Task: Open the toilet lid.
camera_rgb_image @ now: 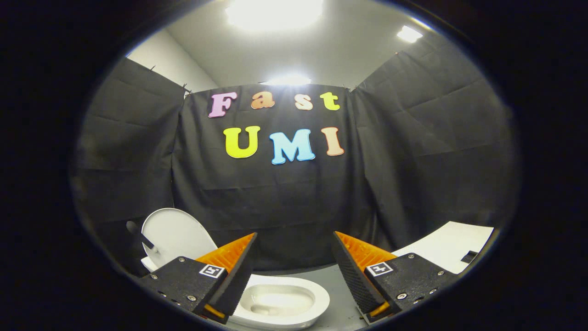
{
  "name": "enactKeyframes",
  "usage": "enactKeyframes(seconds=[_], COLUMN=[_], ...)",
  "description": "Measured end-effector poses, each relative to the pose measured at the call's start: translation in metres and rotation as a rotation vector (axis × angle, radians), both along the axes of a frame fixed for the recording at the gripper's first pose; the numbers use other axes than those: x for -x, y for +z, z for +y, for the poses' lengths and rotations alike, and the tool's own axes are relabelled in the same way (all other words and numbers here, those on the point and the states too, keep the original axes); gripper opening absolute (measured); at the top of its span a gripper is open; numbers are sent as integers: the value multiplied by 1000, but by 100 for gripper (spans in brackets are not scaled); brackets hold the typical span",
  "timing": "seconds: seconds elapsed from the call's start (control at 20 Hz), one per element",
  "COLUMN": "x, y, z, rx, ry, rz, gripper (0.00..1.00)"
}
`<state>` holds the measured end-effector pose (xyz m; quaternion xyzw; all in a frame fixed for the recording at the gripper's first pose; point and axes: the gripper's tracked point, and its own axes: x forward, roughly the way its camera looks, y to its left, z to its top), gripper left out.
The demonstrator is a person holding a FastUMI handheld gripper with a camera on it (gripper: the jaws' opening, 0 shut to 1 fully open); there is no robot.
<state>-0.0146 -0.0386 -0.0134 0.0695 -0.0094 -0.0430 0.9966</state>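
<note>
Toilet lid point(177, 234) stands raised above the open toilet bowl point(280, 301).
The gripper point(294, 262) hangs above the bowl, fingers spread apart, holding nothing.

The claw point(294, 248) points forward and is seen from just behind its two fingers; the fingers stand wide apart, with a broad gap between them and nothing held in it; each finger point(239, 276) is wedge-shaped, tapering to a point at its far end, with a ribbed inner face turned toward the gap; a small square marker sits on the flat block at the base of each finger.
</note>
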Motion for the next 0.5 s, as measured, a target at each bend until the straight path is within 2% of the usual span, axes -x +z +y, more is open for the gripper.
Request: enactKeyframes(seconds=[0.15, 0.5], x=[1, -5], y=[-1, -7], z=[-3, 11], rx=[44, 127], ry=[-42, -28], rz=[0, 22], gripper=[96, 96])
